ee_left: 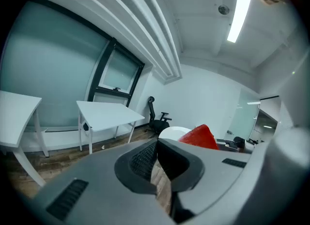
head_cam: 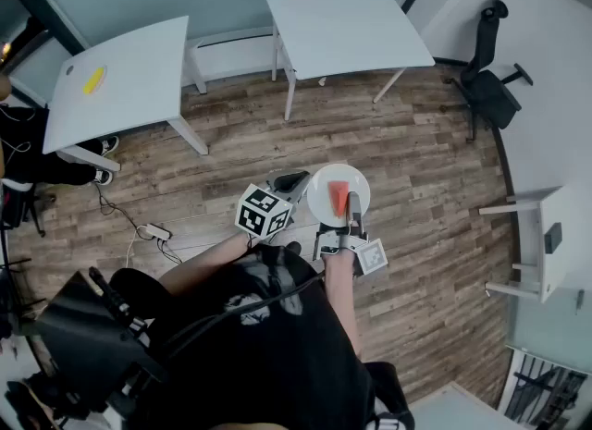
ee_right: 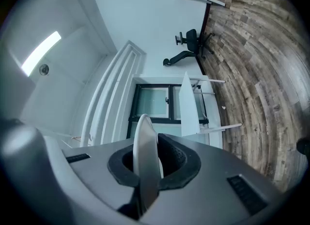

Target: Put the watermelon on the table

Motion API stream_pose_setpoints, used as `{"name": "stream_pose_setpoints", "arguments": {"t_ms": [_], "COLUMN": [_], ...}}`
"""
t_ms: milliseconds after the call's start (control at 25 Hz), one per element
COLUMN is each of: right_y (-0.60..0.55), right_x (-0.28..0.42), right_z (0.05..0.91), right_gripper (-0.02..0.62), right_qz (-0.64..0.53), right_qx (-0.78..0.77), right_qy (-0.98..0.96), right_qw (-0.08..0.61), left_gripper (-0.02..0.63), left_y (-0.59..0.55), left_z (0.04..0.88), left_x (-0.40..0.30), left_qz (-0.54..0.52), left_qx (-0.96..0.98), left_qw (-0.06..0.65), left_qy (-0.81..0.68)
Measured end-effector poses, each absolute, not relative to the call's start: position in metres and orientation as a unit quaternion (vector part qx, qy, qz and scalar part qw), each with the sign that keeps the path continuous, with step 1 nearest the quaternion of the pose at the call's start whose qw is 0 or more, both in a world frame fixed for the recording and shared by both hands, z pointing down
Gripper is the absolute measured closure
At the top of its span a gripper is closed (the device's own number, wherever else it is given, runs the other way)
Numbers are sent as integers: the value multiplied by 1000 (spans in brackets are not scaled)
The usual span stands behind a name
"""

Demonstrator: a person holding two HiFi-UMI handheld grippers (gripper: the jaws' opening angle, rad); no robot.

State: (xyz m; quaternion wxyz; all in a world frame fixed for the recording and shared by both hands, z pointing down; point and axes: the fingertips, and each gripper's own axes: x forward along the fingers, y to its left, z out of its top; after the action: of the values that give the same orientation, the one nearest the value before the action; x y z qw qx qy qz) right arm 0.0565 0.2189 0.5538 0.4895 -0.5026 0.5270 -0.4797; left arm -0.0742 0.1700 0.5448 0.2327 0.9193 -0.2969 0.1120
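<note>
A red watermelon slice point(head_cam: 339, 196) lies on a round white plate point(head_cam: 319, 199) held over the wooden floor in front of the person. My right gripper point(head_cam: 351, 223) is shut on the plate's near rim; in the right gripper view the plate point(ee_right: 144, 151) stands edge-on between the pads. My left gripper point(head_cam: 294, 182) hovers just left of the plate, jaws together with nothing between them. From the left gripper view the watermelon point(ee_left: 199, 137) and plate point(ee_left: 169, 133) show just beyond my left gripper point(ee_left: 157, 163).
A white table point(head_cam: 347, 29) stands ahead and another white table point(head_cam: 120, 77) with a yellow item point(head_cam: 93, 79) at the far left. A black office chair point(head_cam: 488, 86) is at the right, a small white table point(head_cam: 546, 239) nearer. A power strip point(head_cam: 155, 232) and cables lie on the floor.
</note>
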Motion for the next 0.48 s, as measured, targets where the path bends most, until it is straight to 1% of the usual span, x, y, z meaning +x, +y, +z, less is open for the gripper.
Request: {"name": "stream_pose_setpoints", "arguments": {"t_ms": [480], "right_y": [217], "right_x": [55], "right_z": [556], "right_gripper": [571], "right_qz": [-475], "right_qx": [-507], "right_qy": [532], "right_qw": [485], "left_gripper": [600], "left_y": [168], "left_z": [545], "left_x": [-75], "left_qz": [111], "left_qx": [920], "left_qw": [235], "left_qy": [-295]}}
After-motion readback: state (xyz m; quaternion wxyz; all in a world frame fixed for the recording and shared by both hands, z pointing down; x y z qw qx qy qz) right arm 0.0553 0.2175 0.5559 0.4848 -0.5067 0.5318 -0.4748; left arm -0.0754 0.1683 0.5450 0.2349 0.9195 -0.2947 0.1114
